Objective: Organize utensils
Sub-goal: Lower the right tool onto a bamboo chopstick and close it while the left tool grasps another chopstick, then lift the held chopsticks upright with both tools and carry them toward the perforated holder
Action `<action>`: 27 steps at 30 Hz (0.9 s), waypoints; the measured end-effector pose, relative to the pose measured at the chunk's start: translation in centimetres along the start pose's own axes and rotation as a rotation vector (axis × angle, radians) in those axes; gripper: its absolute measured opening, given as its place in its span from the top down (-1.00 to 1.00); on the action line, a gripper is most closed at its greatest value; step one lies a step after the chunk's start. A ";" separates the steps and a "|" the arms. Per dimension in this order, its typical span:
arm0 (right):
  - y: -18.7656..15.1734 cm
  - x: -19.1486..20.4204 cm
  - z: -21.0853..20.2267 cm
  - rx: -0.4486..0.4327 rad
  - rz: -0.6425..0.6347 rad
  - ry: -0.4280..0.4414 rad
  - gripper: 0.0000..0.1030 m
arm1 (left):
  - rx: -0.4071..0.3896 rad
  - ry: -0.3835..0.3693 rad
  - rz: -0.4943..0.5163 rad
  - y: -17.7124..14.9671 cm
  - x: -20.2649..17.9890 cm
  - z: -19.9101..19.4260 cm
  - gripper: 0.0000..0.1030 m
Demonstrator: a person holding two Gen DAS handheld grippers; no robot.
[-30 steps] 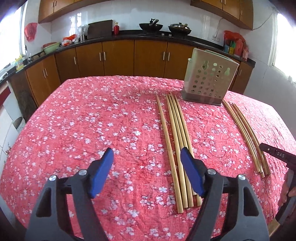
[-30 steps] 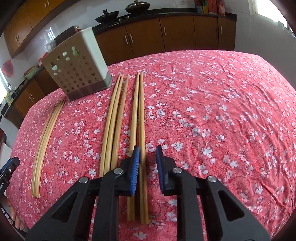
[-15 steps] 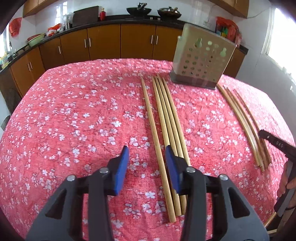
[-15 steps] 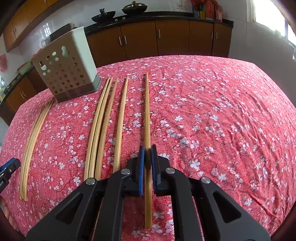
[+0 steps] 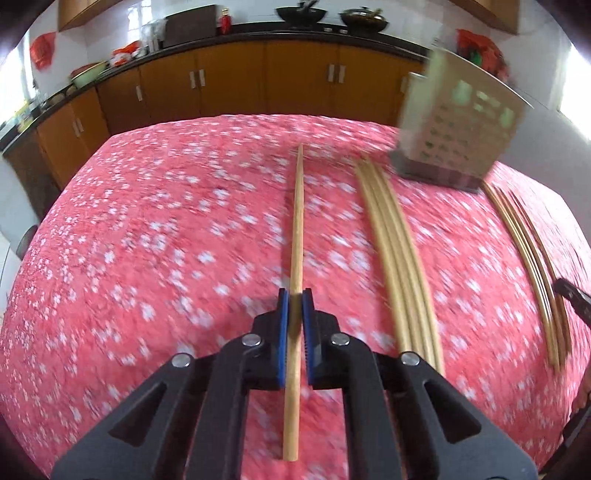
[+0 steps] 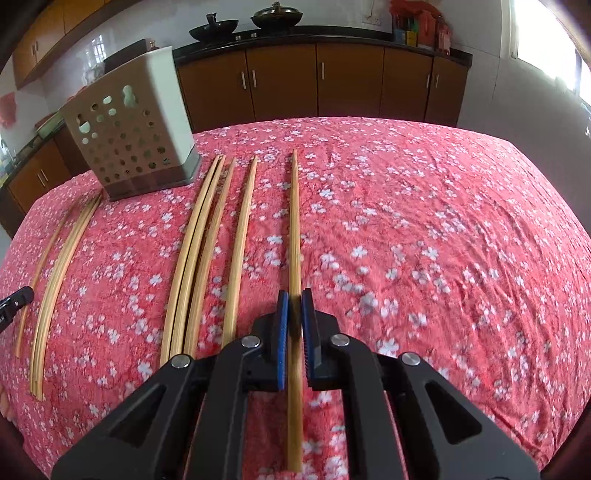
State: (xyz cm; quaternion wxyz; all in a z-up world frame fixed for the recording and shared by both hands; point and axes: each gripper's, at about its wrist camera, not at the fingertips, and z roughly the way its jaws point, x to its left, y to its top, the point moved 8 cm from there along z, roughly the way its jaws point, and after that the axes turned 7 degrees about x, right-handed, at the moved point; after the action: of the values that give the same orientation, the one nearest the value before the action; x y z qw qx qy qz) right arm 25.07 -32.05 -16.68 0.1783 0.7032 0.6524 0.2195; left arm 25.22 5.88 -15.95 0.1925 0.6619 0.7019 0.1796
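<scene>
Left-held chopstick: a long pale bamboo chopstick (image 5: 297,236) sits pinched between the blue pads of the left black two-finger gripper (image 5: 294,295), running straight ahead over the cloth, its butt end trailing back under the gripper body
Right-held chopstick: a second long bamboo chopstick (image 6: 294,229) is clamped the same way in the right black two-finger gripper (image 6: 294,295), its tip pointing toward the far edge of the table
Left gripper: pads pressed onto the stick from both sides; the left view is motion-blurred
Right gripper: pads closed tight on its stick
Loose chopsticks: a bundle of bamboo chopsticks (image 5: 399,254) lies flat just right of the left-held one; in the right view, a lone stick (image 6: 240,251) lies beside three close together (image 6: 195,254)
Far set: more thin bamboo sticks (image 6: 55,273) lie well apart, beyond the holder's side
Holder: a beige perforated plastic utensil holder (image 6: 129,136) stands upright near the far ends of the sticks
Surface: a red floral tablecloth (image 6: 443,221) covers the table
Background: brown kitchen cabinets (image 6: 317,85) under a dark counter carrying two black woks (image 6: 277,16)
</scene>
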 end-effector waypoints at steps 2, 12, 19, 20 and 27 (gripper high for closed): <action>1.0 -0.6 0.6 -0.011 0.004 -0.021 0.84 | -0.006 0.009 -0.009 0.6 0.7 0.4 0.82; 3.0 -3.2 1.8 -0.019 0.074 0.000 0.84 | -0.030 -0.039 -0.025 1.3 2.4 0.7 0.76; 1.7 -3.0 1.2 -0.024 0.051 -0.011 0.83 | -0.020 -0.021 0.005 0.2 2.4 0.0 0.74; 1.5 -2.9 1.1 -0.025 0.051 -0.010 0.83 | -0.020 -0.021 0.004 0.1 2.4 0.0 0.74; 0.6 -3.1 0.4 -0.028 0.052 -0.006 0.84 | -0.026 -0.008 0.008 -0.2 2.4 -0.2 0.84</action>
State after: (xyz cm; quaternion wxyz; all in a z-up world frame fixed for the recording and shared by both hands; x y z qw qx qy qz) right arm 25.64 -35.21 -16.94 0.1842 0.7179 0.6303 0.2312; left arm 24.86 8.27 -15.93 0.2032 0.6628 0.6961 0.1869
